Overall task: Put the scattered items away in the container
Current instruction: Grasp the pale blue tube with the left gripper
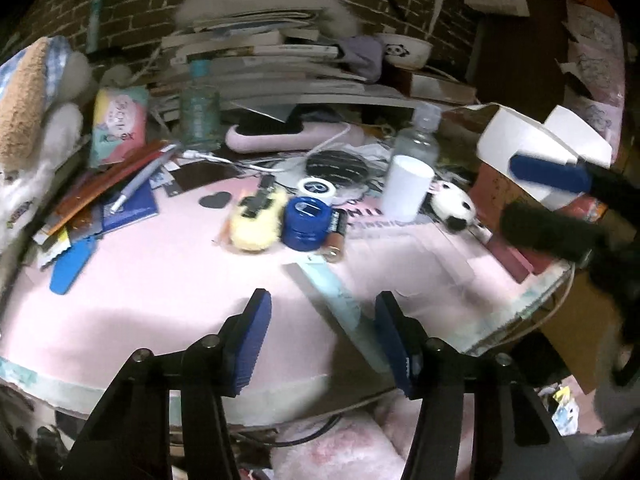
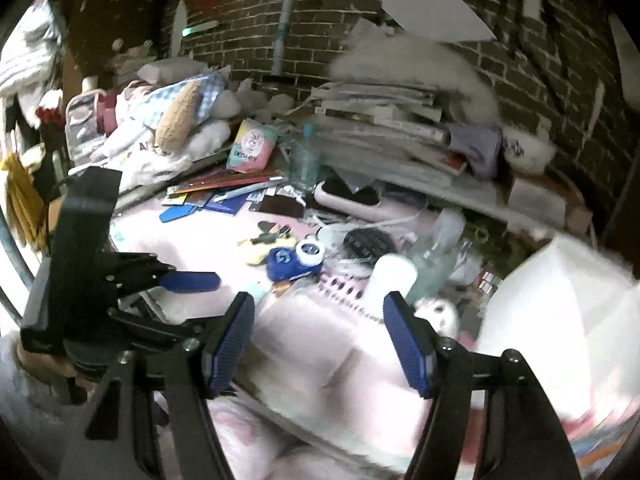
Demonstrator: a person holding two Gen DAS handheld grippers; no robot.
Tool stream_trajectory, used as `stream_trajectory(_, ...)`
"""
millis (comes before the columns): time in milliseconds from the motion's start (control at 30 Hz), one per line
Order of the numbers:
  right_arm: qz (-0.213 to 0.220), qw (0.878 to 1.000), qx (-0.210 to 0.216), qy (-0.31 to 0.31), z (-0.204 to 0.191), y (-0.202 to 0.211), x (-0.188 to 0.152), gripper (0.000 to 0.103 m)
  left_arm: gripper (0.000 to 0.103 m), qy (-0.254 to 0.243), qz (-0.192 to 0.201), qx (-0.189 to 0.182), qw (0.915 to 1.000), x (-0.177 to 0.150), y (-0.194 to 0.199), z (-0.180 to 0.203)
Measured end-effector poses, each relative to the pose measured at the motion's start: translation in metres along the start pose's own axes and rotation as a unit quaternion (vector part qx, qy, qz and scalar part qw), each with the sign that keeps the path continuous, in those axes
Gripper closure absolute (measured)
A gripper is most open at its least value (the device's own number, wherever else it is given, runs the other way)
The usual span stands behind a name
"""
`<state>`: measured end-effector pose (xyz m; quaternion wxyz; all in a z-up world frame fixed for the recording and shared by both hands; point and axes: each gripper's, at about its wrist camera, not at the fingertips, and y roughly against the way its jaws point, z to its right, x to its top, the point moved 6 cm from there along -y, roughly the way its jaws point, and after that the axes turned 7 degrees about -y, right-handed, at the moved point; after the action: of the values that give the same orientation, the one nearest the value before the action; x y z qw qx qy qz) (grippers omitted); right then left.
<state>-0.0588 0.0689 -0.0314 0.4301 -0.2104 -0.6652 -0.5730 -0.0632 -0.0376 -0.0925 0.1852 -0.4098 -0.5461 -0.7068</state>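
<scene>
My left gripper is open above the pink mat, nothing gripped. A pale blue flat strip lies on the mat between its fingers, nearer the right one. Beyond sit a blue jar, a battery, a yellow plush piece, a white cup and a small panda toy. The white box stands open at the right. My right gripper is open and empty, with the blurred box to its right and the panda toy just past its right finger.
Stacked books and a panda bowl fill the back against a brick wall. Plush toys, a tissue pack, pens and notebooks crowd the left. A clear bottle and pink hairbrush lie mid-table. The table edge runs close below both grippers.
</scene>
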Motion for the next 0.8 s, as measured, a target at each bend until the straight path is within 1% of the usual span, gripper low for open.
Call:
stream_trajectory(100,-0.012,1.000,0.000,-0.028,0.001,-0.010,-0.018,0.039,0.054,-0.003,0.001,-0.003,1.0000,0.000,0.000,0.005)
stream_trajectory(167,-0.020,0.998,0.005,-0.052,0.005,-0.014,-0.028,0.039,0.057,-0.006,0.001,0.001,1.0000,0.000,-0.001,0.006)
stream_trajectory(233,-0.026,0.997,0.007,-0.075,0.012,-0.018,-0.035,0.039,0.073,-0.011,-0.001,0.025,0.9996,0.000,-0.002,0.005)
stream_trajectory(300,-0.028,0.996,0.004,-0.089,0.017,-0.020,-0.040,0.039,0.079,-0.013,-0.005,0.040,0.9991,0.000,-0.002,0.003)
stream_trajectory(400,-0.020,0.995,-0.007,-0.100,0.021,-0.021,-0.044,0.039,0.090,-0.012,-0.006,0.053,0.9985,0.000,-0.003,-0.002)
stream_trajectory(500,-0.007,0.995,-0.022,-0.095,0.023,-0.019,-0.046,0.039,0.090,-0.016,-0.003,0.058,0.9982,0.002,-0.005,-0.005)
stream_trajectory(667,-0.006,0.994,-0.019,-0.104,0.028,-0.020,-0.047,0.039,0.090,-0.010,0.000,0.061,0.9981,0.005,-0.008,-0.009)
stream_trajectory(800,0.002,0.993,-0.028,-0.112,0.034,-0.021,-0.047,0.039,0.090,0.002,0.005,0.067,0.9977,0.009,-0.004,-0.015)
